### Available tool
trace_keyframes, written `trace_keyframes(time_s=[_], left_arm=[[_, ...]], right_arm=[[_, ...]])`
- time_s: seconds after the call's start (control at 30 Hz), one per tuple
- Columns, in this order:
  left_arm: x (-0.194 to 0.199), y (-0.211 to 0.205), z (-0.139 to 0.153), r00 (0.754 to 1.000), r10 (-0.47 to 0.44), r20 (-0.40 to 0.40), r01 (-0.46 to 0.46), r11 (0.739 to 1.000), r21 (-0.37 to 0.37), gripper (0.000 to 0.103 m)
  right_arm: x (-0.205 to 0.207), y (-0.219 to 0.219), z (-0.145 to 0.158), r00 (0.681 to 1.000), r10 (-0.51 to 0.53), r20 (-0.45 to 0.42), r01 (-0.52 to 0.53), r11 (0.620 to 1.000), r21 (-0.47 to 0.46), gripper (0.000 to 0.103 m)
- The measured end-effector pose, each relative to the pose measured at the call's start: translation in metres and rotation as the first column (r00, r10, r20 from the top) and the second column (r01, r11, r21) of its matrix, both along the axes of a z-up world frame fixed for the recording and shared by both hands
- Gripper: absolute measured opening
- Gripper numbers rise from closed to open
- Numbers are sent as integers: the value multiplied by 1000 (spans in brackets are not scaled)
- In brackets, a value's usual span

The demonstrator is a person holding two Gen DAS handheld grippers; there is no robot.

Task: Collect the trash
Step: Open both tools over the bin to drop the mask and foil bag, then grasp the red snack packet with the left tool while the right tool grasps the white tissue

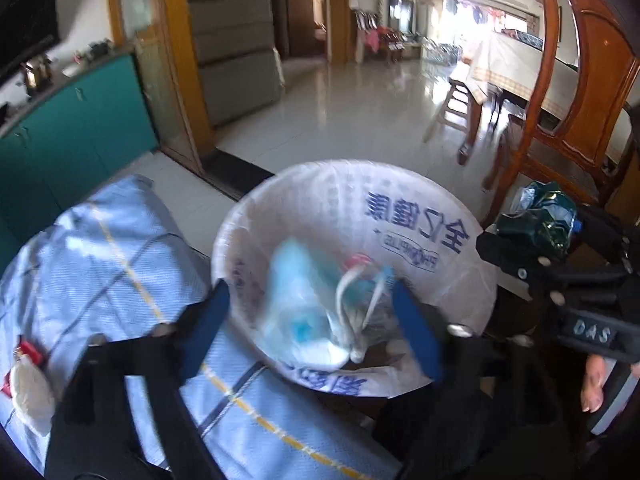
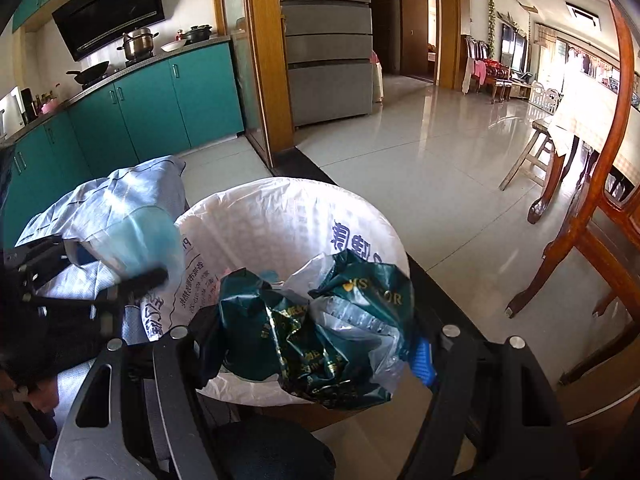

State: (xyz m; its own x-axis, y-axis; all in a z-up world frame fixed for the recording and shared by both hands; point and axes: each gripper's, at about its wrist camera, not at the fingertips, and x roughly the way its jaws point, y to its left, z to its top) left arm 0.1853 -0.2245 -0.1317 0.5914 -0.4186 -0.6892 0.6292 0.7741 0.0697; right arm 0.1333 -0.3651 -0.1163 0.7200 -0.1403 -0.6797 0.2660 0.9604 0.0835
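Bin (image 1: 400, 196), white liner, sits centre on floor; blue mask (image 1: 304, 312) dropping inside. Left gripper (image 1: 312, 328) jaws apart, empty, over the rim. Right gripper (image 2: 312, 344) clamped on green wrapper (image 2: 320, 320); release only when fully above the opening.

Tiled floor (image 2: 420, 168), lined bin (image 2: 280, 216) on it
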Motion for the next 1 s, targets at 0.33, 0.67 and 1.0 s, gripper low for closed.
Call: trace_keyframes(time_s=[0.33,0.67,1.0], left_arm=[[-1,107,24,947,292,133,-297,955,16,86],[96,302,23,727,683,-75,-687,724,-69,60],[105,310,-23,780,562,-274,-593,805,-37,54]], right_arm=[[37,23,-10,997,34,-66,-36,999,-19,89],[34,75,-10,990,126,-65,-128,991,-36,96],[51,156,4,955,293,-51,-296,954,-48,96]])
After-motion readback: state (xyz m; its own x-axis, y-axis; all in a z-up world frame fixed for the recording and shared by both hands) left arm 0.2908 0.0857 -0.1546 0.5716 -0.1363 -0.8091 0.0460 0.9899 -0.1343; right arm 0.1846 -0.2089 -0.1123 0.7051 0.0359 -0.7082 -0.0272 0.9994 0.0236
